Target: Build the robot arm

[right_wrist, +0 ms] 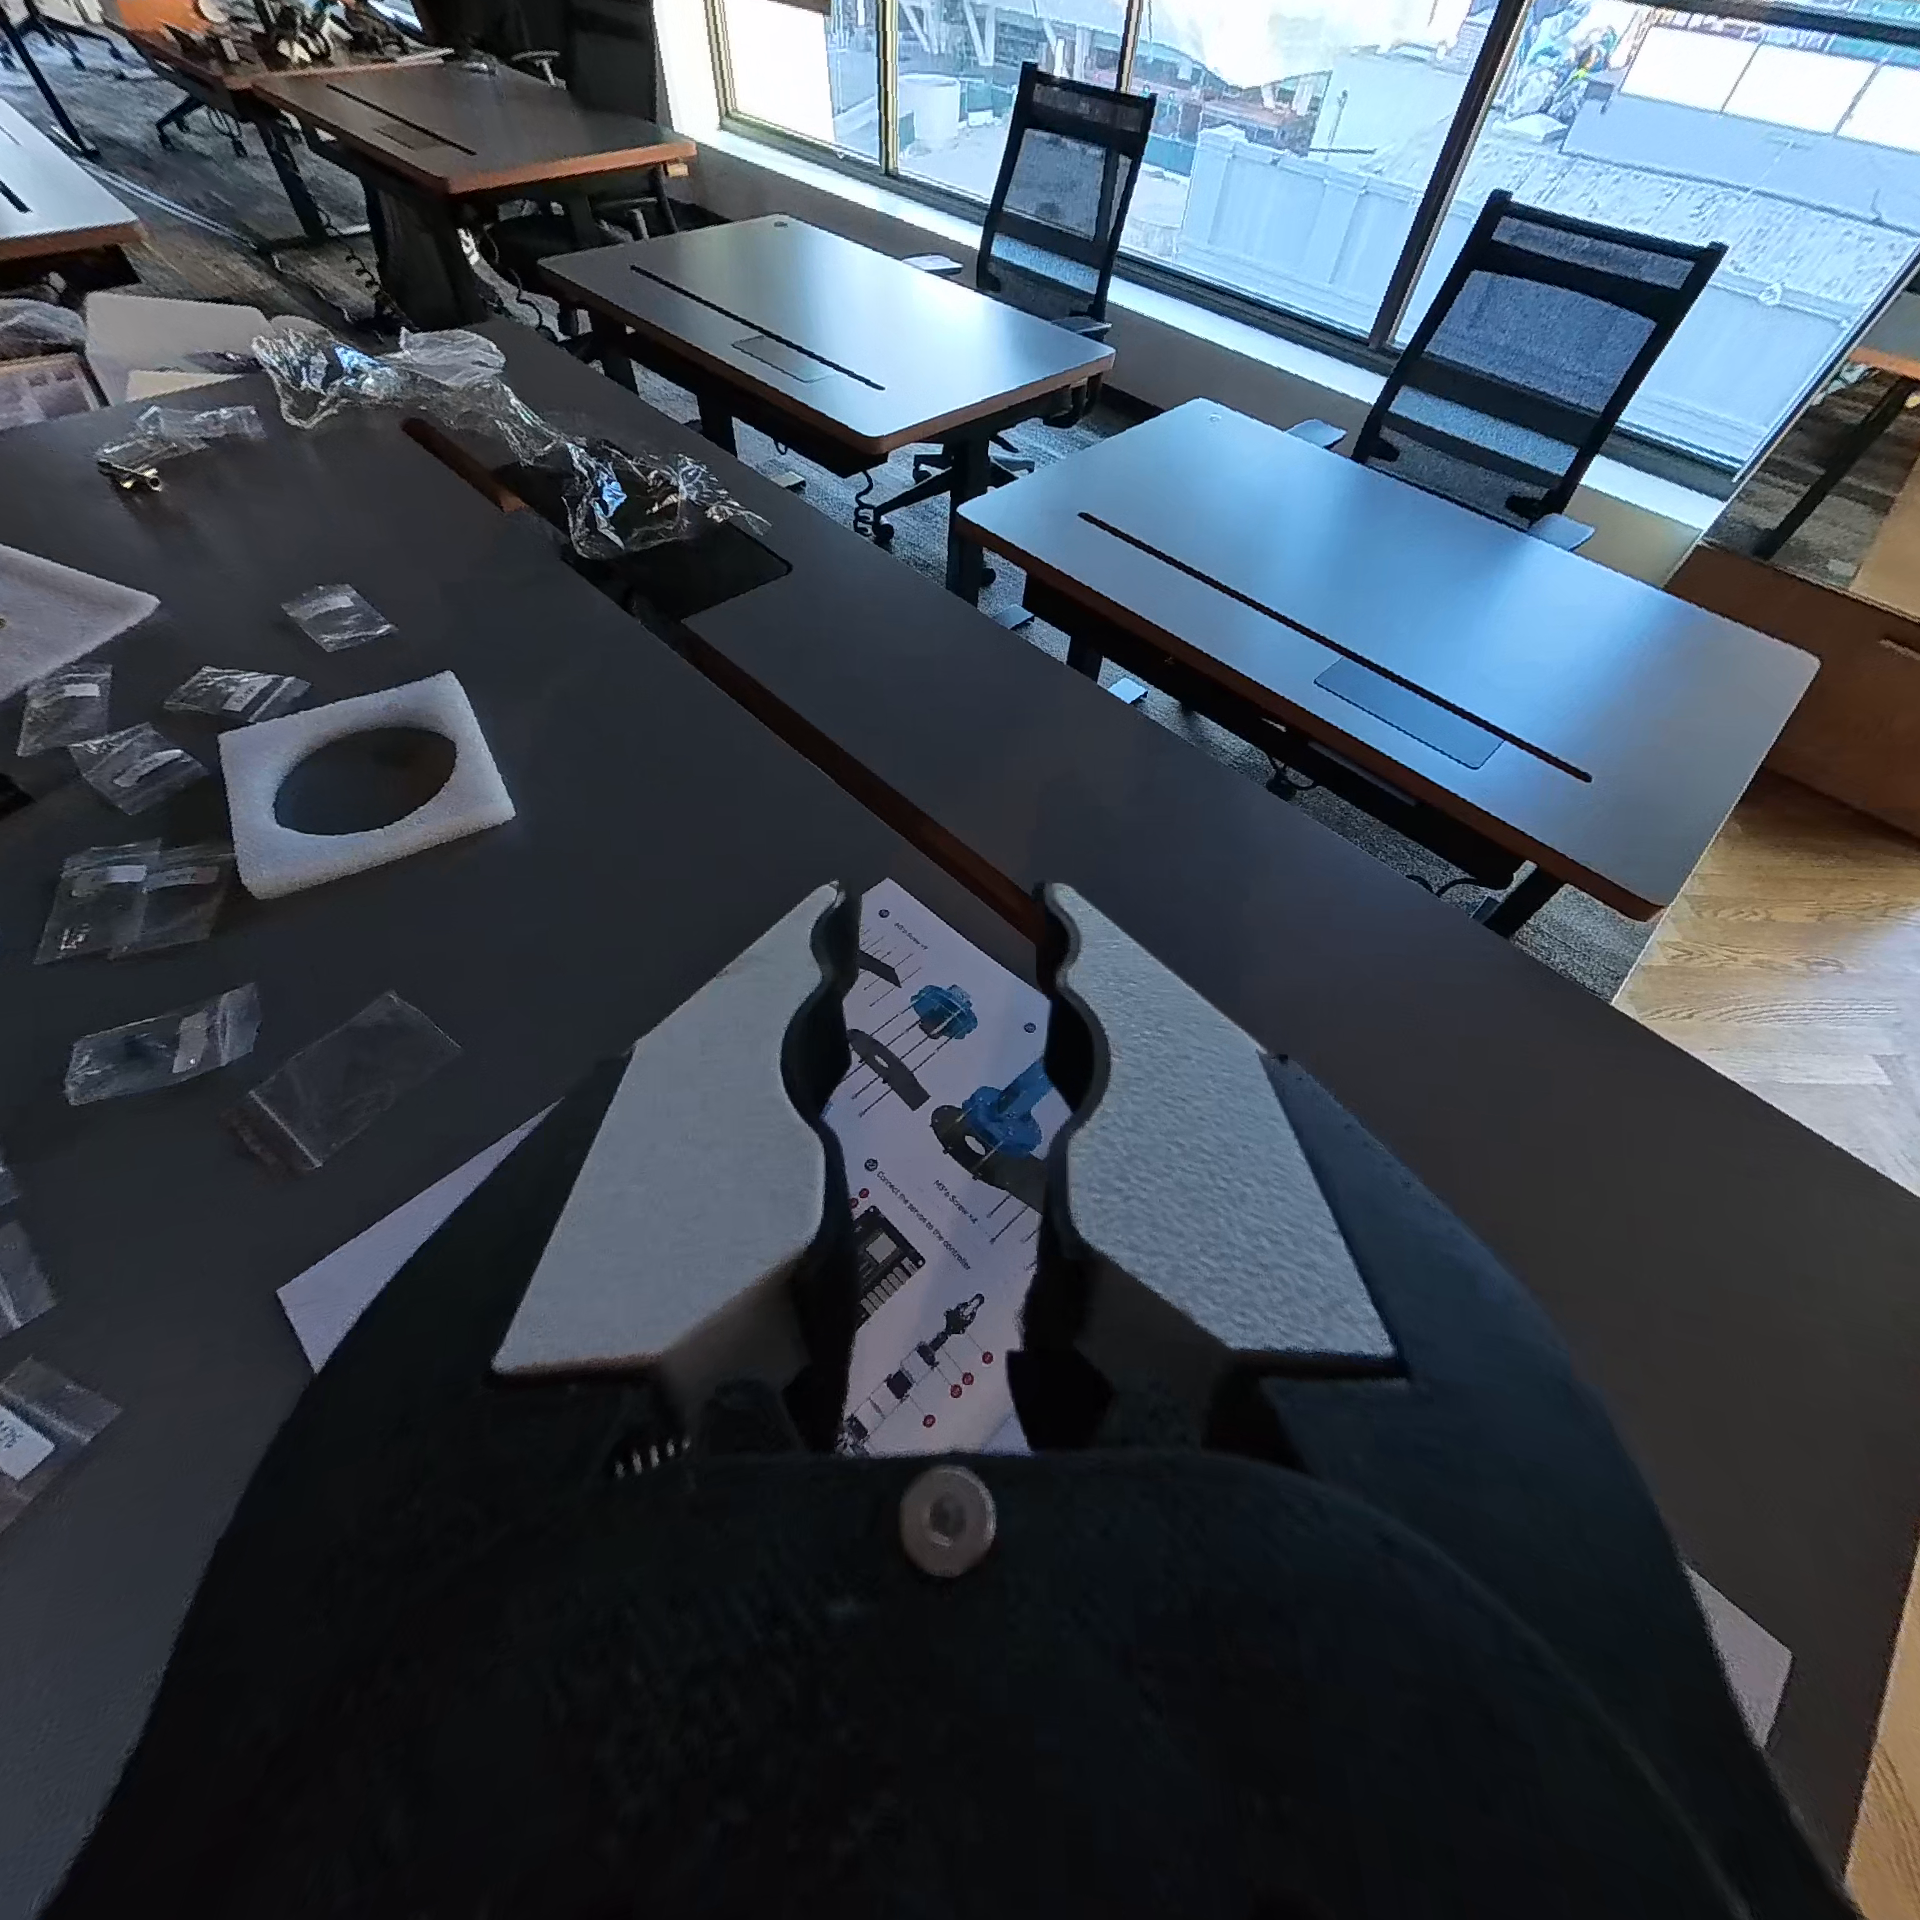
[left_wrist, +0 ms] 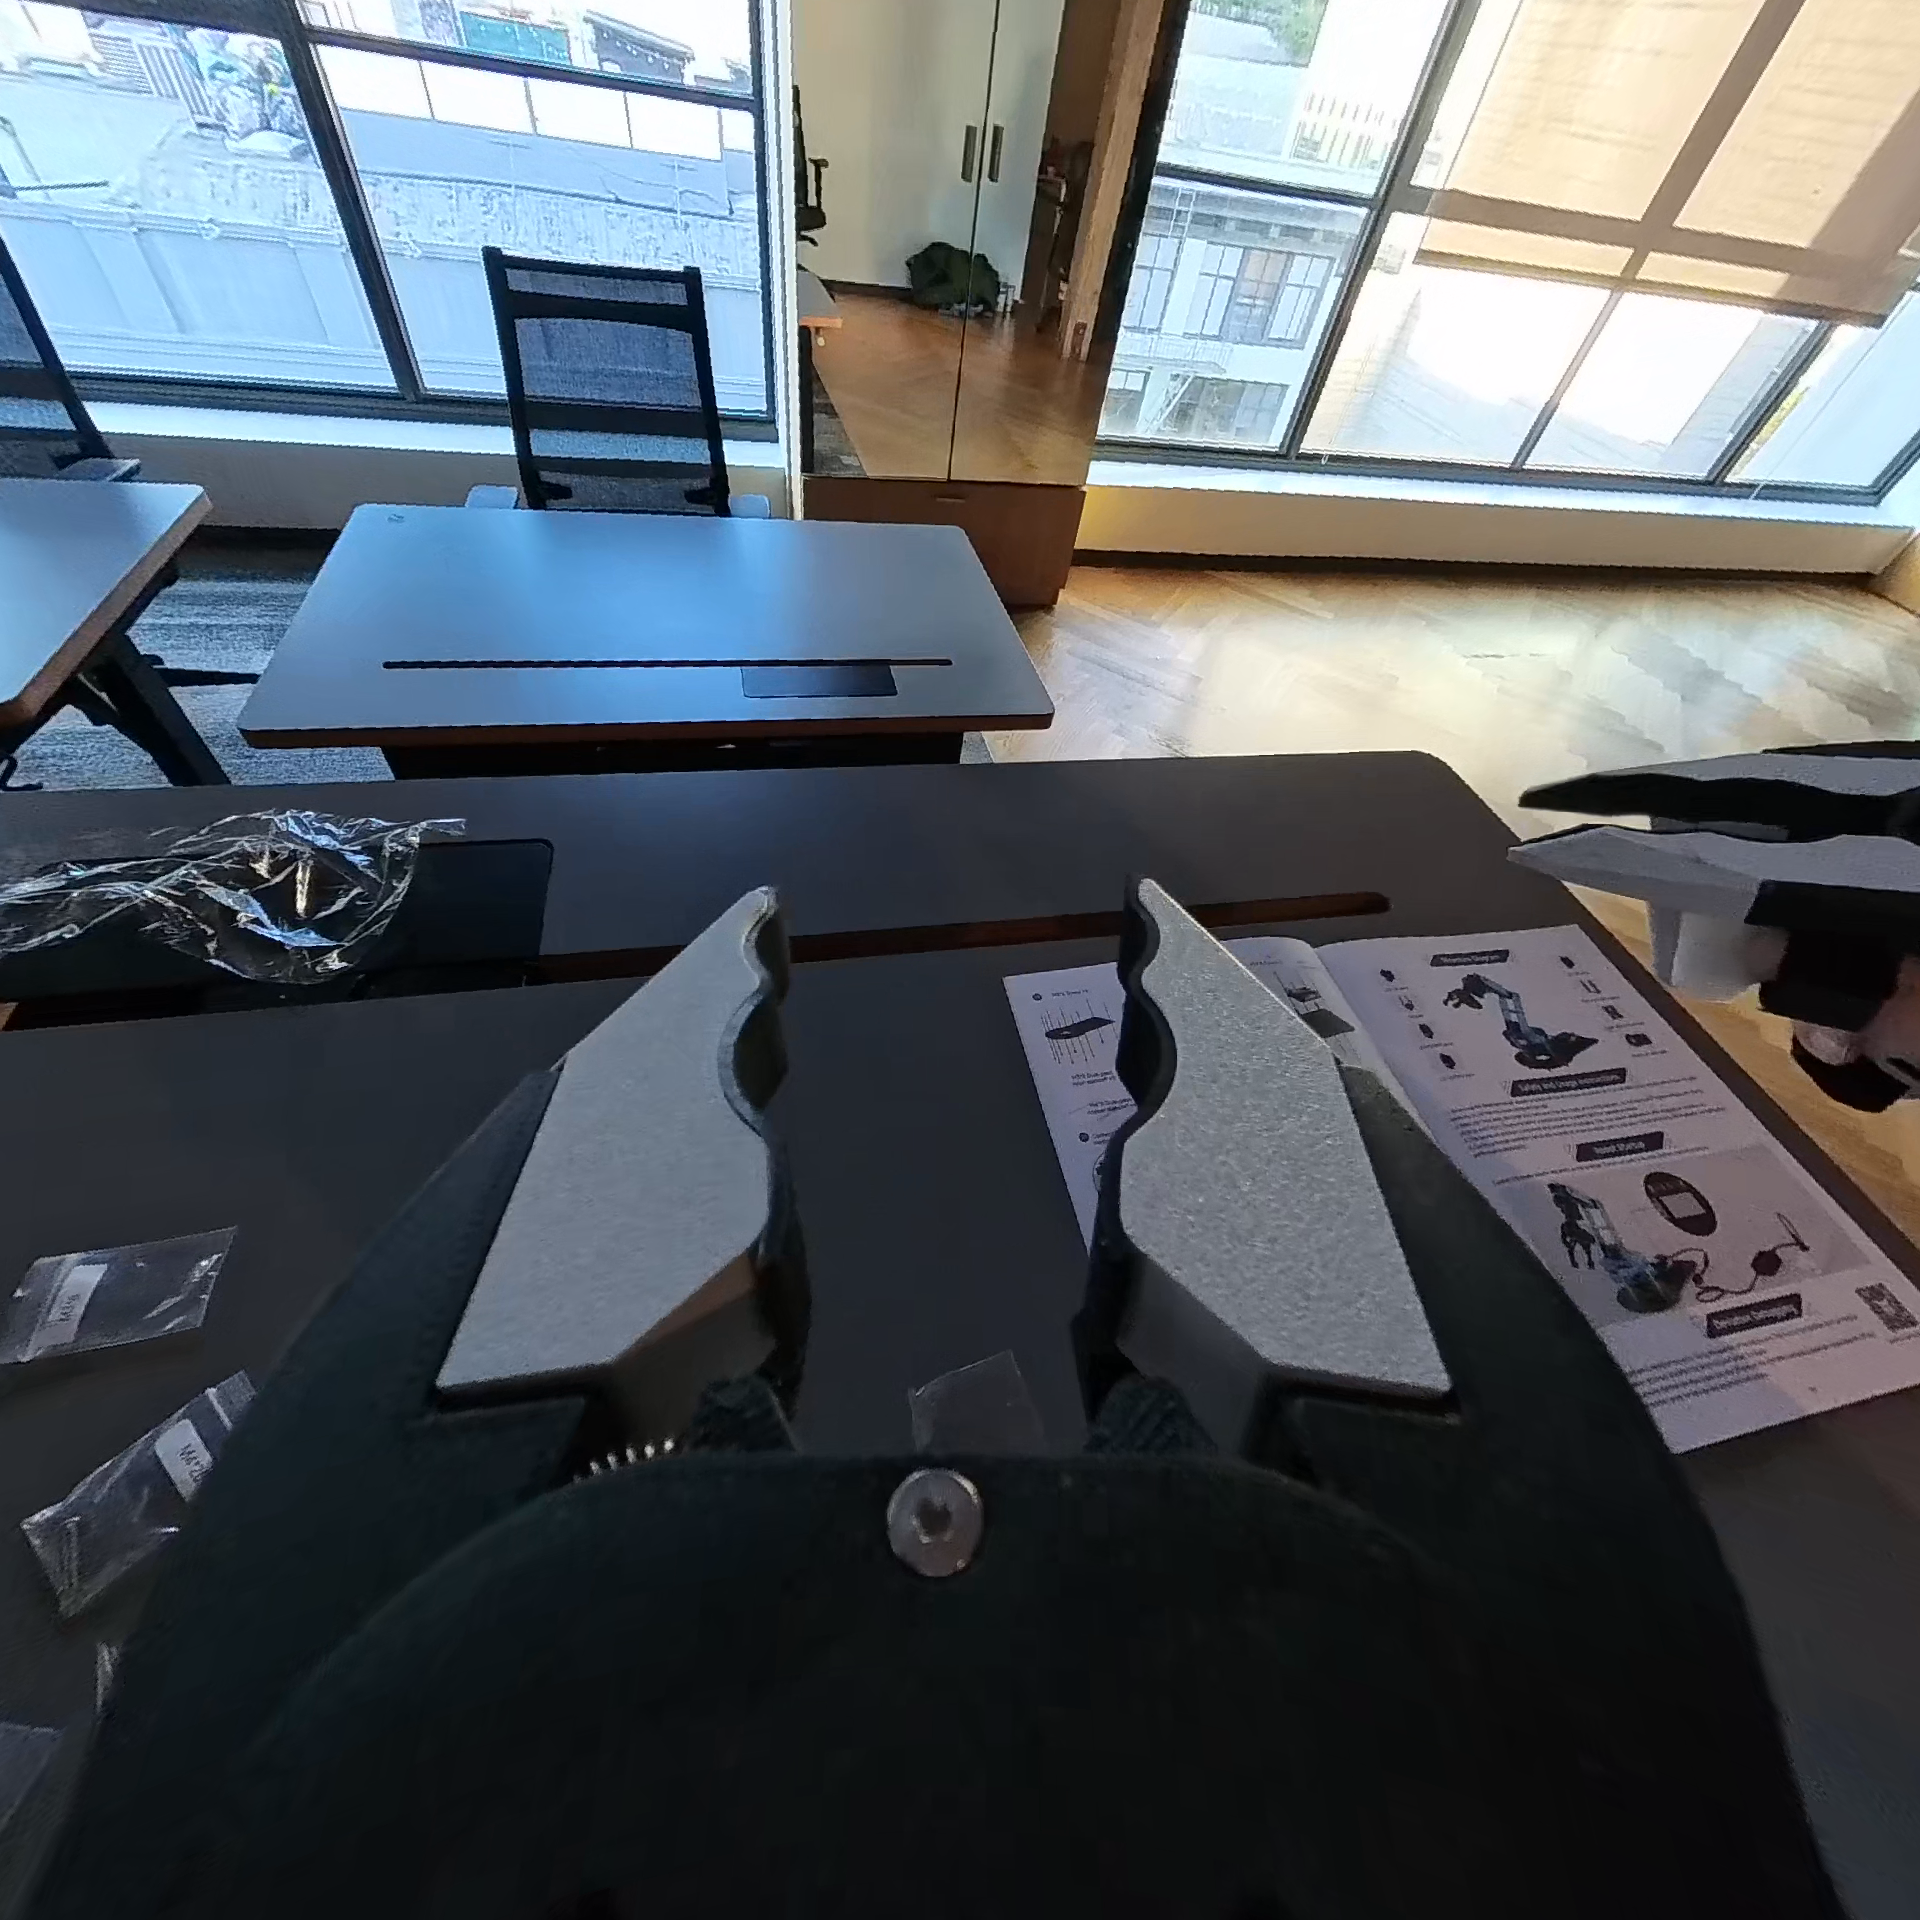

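Note:
My left gripper [left_wrist: 951, 904] is open and empty, held above the dark desk [left_wrist: 914, 1091]. An open instruction booklet [left_wrist: 1538, 1143] lies on the desk to its right, partly under the right finger. My right gripper [right_wrist: 940, 904] is open and empty, hovering over the same booklet [right_wrist: 945, 1101], whose printed pages show between its fingers. The right gripper also shows in the left wrist view [left_wrist: 1522, 826] at the right edge, above the booklet's far corner. Small clear plastic bags [right_wrist: 343, 1081] lie left of the booklet.
A white foam square with a round hole [right_wrist: 364, 784] sits on the desk. Crumpled clear plastic wrap [left_wrist: 218, 894] lies at the back left. More small bags [left_wrist: 114, 1294] lie at the left. Other desks [left_wrist: 644, 613] and chairs [left_wrist: 608, 384] stand beyond, by windows.

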